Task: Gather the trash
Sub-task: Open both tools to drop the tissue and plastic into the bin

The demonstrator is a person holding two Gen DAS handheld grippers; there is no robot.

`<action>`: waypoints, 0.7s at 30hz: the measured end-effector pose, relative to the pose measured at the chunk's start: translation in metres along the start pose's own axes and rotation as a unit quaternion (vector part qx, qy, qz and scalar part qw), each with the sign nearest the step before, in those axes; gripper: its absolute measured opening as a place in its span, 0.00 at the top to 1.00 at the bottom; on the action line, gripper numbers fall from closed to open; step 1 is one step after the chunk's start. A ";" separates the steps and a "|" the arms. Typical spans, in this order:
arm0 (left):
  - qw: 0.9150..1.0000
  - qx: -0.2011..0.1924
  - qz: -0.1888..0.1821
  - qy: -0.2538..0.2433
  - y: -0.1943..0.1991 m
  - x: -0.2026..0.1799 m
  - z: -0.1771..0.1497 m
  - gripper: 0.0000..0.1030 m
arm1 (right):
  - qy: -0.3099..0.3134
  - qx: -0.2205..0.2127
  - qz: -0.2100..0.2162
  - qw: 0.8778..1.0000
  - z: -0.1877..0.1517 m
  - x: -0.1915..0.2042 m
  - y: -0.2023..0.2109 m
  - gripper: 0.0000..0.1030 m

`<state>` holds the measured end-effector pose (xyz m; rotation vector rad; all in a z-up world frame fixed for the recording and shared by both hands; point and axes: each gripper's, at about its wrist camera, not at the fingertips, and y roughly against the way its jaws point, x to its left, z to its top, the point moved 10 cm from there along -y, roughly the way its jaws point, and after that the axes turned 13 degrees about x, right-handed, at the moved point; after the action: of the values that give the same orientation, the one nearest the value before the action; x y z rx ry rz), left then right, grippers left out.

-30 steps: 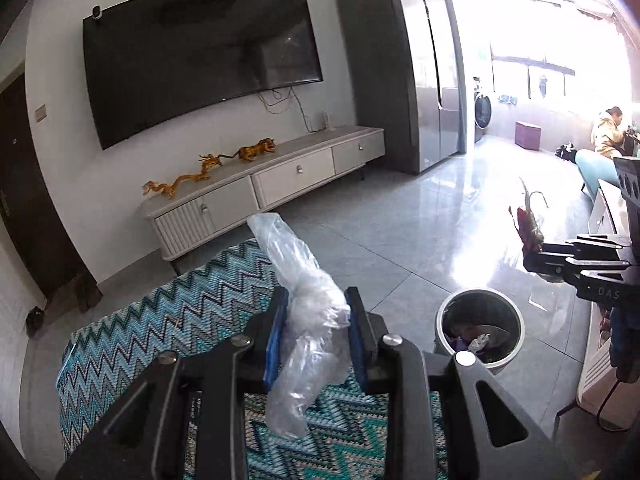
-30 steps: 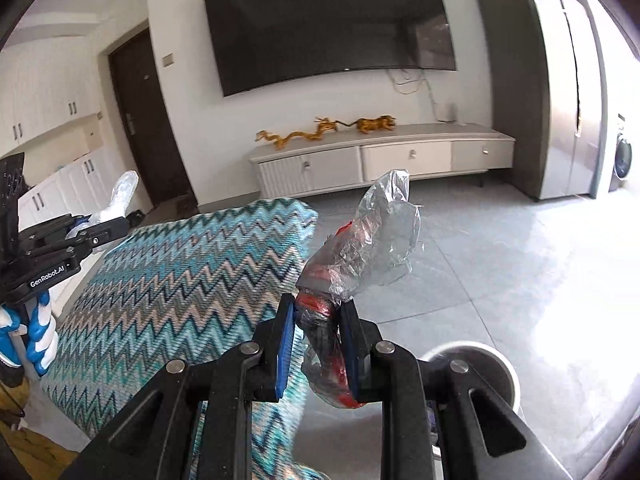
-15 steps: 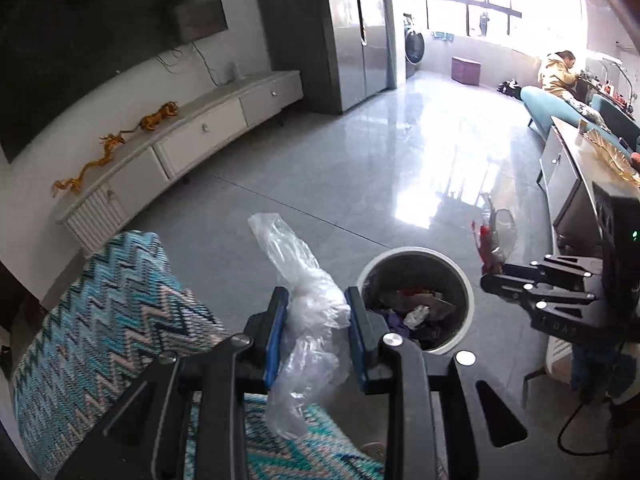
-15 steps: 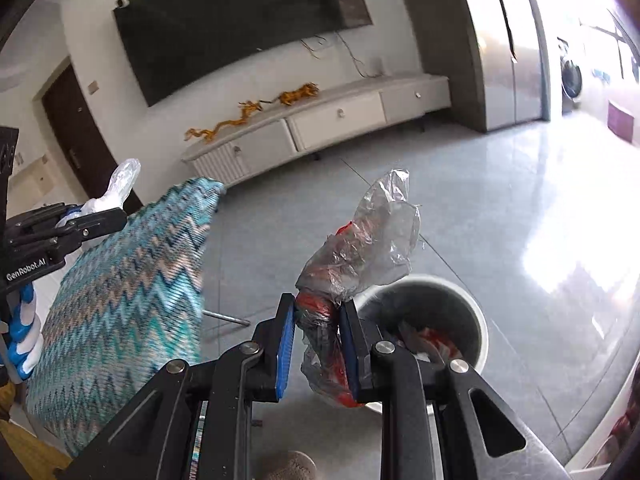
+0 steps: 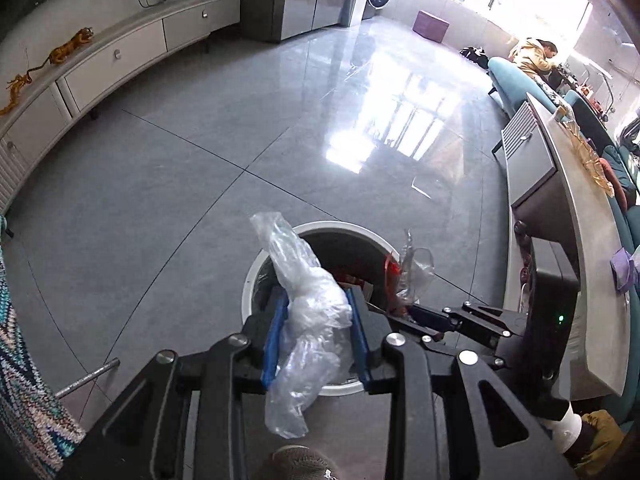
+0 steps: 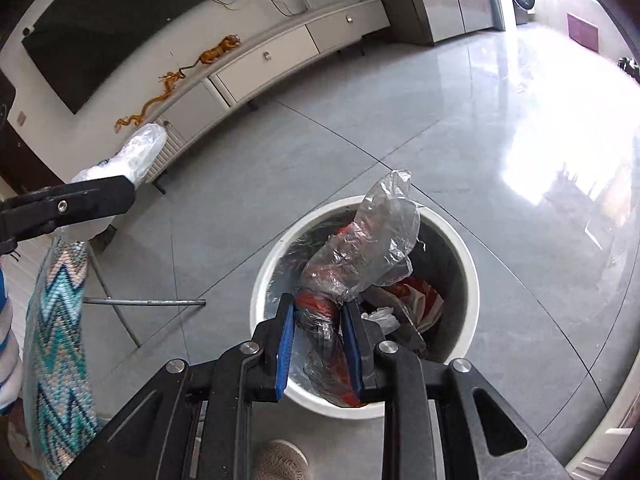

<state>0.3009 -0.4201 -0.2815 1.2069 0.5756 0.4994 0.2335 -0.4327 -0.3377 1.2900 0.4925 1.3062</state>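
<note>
Clear, crumpled plastic, a clear plastic bag, fills the gap between the blue pads of the left gripper in the left wrist view. The gripper tilts steeply down toward the grey tiled floor and is clamped on the bag; its jaws have just eased slightly apart, with the bag between them. One end of the bag rises past the fingertips, the other hangs below the pads. A round white trash bin, already holding litter, stands directly beyond the fingertips. The right gripper reaches in from the right, over the bin's rim.

Right wrist view: the right gripper also slants downward, above the bin. Its blue pads grasp a red-and-clear wrapper, whose upper end stretches over the bin's mouth. At the left edge the left gripper holds the bag beside a zigzag-patterned cloth.
</note>
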 end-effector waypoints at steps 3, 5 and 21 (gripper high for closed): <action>1.000 0.011 -0.010 0.010 -0.014 0.004 0.006 0.63 | -0.003 0.012 -0.007 1.000 0.005 -0.005 -0.013 0.77; 1.000 0.010 -0.017 0.018 -0.017 0.005 0.010 0.52 | -0.007 0.017 -0.016 1.000 0.006 -0.008 -0.021 0.71; 0.998 -0.048 -0.021 0.025 0.046 0.011 -0.004 0.46 | -0.006 -0.011 -0.035 0.999 0.003 0.002 0.018 0.41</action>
<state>0.3042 -0.3970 -0.2398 1.0918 0.6114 0.5175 0.2290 -0.4368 -0.3205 1.2499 0.5090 1.2418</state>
